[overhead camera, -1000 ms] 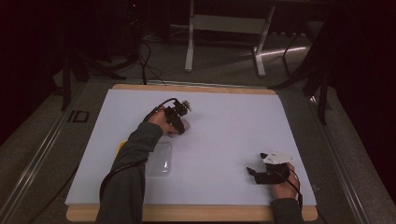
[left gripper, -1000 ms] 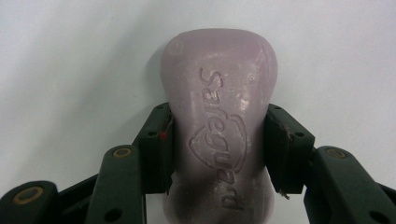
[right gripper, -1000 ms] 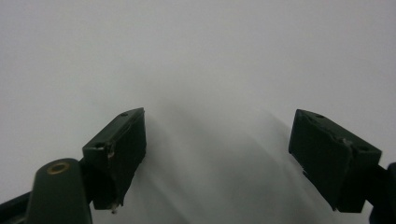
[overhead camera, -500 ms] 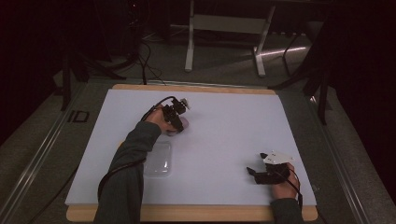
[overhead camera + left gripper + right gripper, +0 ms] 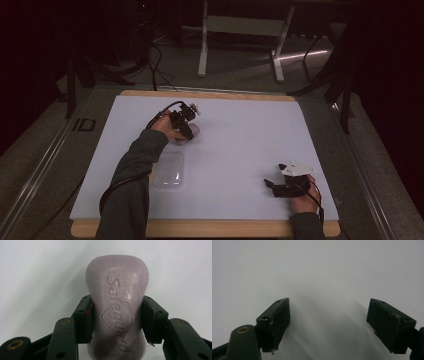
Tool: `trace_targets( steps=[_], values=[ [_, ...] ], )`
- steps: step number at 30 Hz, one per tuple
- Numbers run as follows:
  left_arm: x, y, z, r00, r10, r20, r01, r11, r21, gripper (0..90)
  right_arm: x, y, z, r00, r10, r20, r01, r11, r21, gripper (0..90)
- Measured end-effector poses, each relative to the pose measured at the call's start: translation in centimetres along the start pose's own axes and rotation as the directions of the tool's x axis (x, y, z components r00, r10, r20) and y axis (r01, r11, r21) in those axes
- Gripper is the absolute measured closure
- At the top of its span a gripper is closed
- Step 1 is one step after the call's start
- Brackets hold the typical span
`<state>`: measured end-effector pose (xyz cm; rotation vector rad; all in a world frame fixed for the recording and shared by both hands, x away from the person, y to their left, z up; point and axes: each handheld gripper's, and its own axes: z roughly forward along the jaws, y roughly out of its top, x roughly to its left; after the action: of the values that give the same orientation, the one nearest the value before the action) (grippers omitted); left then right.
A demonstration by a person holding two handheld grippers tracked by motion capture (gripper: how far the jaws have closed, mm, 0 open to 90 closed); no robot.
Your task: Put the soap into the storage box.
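Observation:
A pale lilac bar of soap (image 5: 117, 307) with a raised brand mark lies lengthwise between my left gripper's jaws. That left gripper (image 5: 116, 321) is shut on the soap's narrow waist, both pads (image 5: 83, 320) pressing its sides. From above, the left gripper (image 5: 186, 131) sits at the mat's upper left with the soap (image 5: 192, 132) under it. A clear plastic container (image 5: 168, 170) lies on the mat just nearer the person, beside the left sleeve. My right gripper (image 5: 328, 322) stands open over bare white mat, and it rests at the lower right (image 5: 272, 186).
The white mat (image 5: 240, 135) covers a wooden table whose edge shows at front and back. Beyond the table stand metal frame legs (image 5: 202, 50) and cables on a dark floor. The person's forearms enter from the bottom edge.
The left forearm has shifted slightly, uncovering more of the clear container. Both grippers stay where they were.

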<state>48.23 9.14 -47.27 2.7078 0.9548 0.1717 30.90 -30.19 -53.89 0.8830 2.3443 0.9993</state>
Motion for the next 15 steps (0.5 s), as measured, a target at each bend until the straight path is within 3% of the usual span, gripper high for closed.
trace_targets(
  steps=[15],
  values=[
    [0.3, -1.6, -2.2, 0.9997, 0.000, -0.023, -0.001, 0.9997, -0.024, 49.9, -0.1, -0.1, -0.1, 0.9999, 0.011, -0.001, -0.011, 1.000, -0.019, 18.7]
  ],
)
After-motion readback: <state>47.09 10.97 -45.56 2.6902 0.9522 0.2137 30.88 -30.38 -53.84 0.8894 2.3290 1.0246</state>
